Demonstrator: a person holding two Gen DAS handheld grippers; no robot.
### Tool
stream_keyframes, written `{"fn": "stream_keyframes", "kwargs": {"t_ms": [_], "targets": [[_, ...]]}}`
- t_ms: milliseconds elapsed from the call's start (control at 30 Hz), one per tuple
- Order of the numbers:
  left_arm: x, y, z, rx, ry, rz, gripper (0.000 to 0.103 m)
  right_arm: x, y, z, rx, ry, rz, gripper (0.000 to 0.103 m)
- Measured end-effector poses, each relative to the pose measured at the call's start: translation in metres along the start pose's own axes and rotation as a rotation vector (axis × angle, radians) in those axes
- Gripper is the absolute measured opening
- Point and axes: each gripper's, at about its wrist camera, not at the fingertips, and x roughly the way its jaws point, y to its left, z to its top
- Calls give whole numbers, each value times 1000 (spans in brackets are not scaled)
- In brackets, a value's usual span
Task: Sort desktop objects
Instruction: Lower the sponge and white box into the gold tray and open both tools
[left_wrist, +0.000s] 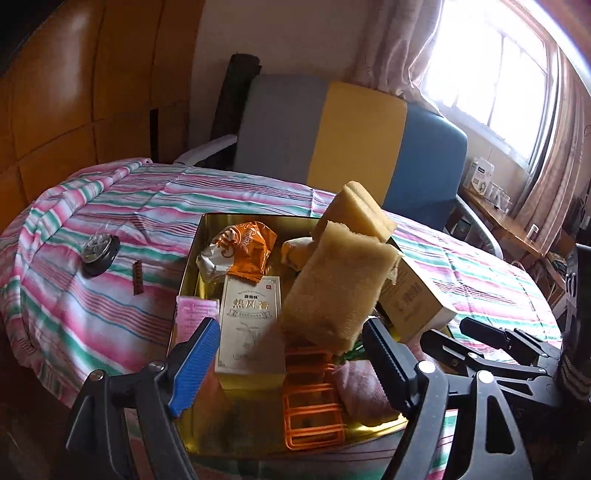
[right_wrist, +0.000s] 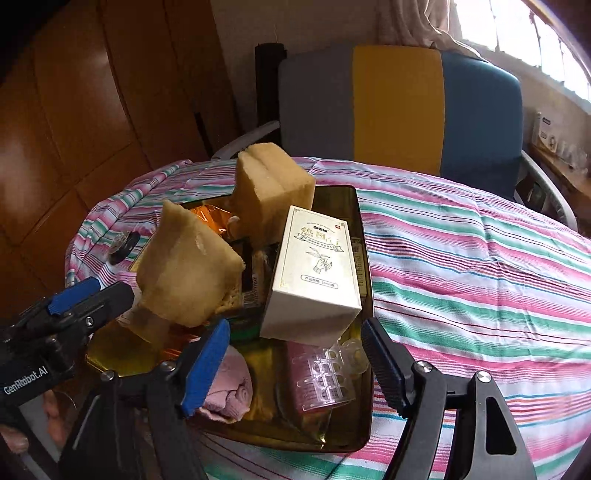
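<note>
Both claws wide, gripping nothing. Left gripper (left_wrist: 291, 350) just below a tan sponge (left_wrist: 334, 284) at twelve o'clock in the gold tin (left_wrist: 192, 254). Right gripper (right_wrist: 295, 354) beneath a white box (right_wrist: 314, 273). Tin's lower contents partly hidden, blurred.

Left gripper (left_wrist: 291, 349): black frame arms are showing matte plastic, each carrying a silver round-head screw near the finger base. Its finger at 7 o'clock is wearing a blue ribbed pad (left_wrist: 194, 363); the finger at 5 o'clock is presenting a dark ribbed pad edge-on (blue is barely showing there). Slotted cut-outs are appearing in the outer arms.

Right gripper (right_wrist: 295, 363): the build is matching, with black arms, silver screws, a blue ribbed pad (right_wrist: 205, 369) at 7 o'clock and a dark-edged pad at 5 o'clock. In the right wrist view, white lettering "GenRobot.AI" is showing on the left gripper's black housing at 9 o'clock.
</note>
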Motion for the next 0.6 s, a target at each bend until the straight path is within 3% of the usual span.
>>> {"fn": "stream_keyframes", "kwargs": {"t_ms": [233, 600], "targets": [[-22, -16, -11, 28, 30, 169, 81, -16, 12, -12, 14, 0, 32, 77], [-59, -32, -15, 77, 6, 338, 81, -28, 24, -24, -13, -8, 52, 78]]}}
